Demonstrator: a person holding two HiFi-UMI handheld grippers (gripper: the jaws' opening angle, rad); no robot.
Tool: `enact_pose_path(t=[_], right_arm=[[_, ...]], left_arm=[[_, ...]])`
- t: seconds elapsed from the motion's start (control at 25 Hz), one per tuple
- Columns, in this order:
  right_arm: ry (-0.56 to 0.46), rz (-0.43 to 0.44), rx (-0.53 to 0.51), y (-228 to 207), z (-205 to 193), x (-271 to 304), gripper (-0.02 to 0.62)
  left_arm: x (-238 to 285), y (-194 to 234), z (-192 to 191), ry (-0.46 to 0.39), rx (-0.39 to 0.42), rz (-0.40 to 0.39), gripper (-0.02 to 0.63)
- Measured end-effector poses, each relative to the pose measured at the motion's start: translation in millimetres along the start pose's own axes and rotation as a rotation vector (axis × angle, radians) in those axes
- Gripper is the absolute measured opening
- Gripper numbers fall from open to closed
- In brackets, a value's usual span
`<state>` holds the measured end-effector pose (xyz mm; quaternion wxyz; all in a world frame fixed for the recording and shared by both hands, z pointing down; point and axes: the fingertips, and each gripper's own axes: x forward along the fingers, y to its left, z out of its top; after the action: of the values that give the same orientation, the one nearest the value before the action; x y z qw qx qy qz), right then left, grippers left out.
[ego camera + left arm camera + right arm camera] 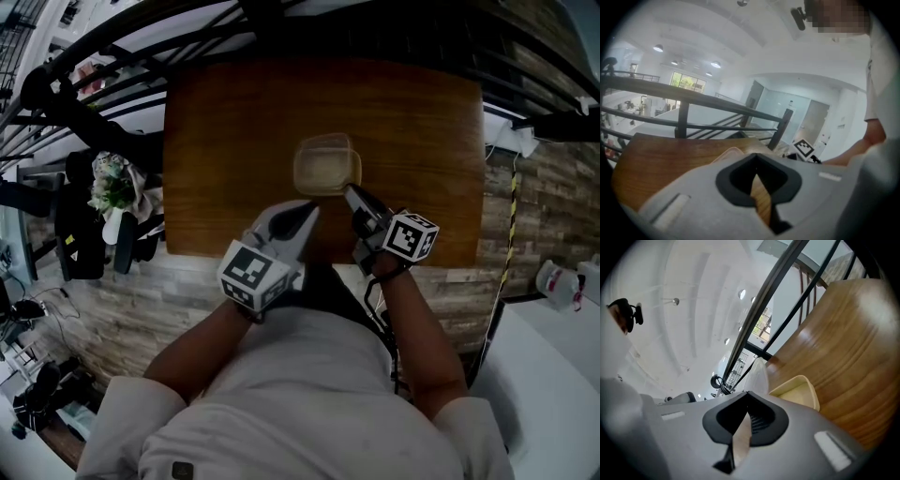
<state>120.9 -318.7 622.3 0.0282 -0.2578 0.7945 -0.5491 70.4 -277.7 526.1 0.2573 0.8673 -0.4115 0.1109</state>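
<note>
- Pale plastic container (327, 166) sits mid wooden surface (216, 122).
- Left gripper (309, 208): fingers clenched, empty, just beside the container's near edge.
- Right gripper (351, 191): fingers clenched, empty, at its near right corner.

A bare brown wooden table (225, 122) stands against a black metal railing (111, 49). To the table's left, a bunch of pale flowers (112, 185) sits among dark stands. Grey wood-plank flooring (122, 309) lies below, and a white bottle (560, 281) stands far right.
</note>
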Motion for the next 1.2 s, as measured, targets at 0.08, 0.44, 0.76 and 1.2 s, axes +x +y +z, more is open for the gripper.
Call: enact_pose_path(t=[0.08,0.44,0.76,1.2], right_arm=[[-0.004,0.009,-0.016,11,4,-3,0.005],[-0.028,0.040,-0.132,65,28,-32,0.005],[-0.054,0.044,-0.305,123,51,-71,0.005],[-0.090,0.046,-0.601,201,79,-117,0.005]], left_arm=[[-4,-3,5,-0.008,0.006,0.004,0.003],[-19,-23,40,-0.066,0.055,0.017,0.003],[-36,-51,78,-0.131,0.116,0.021,0.003],[-56,-81,118,-0.228,0.171,0.042,0.003]])
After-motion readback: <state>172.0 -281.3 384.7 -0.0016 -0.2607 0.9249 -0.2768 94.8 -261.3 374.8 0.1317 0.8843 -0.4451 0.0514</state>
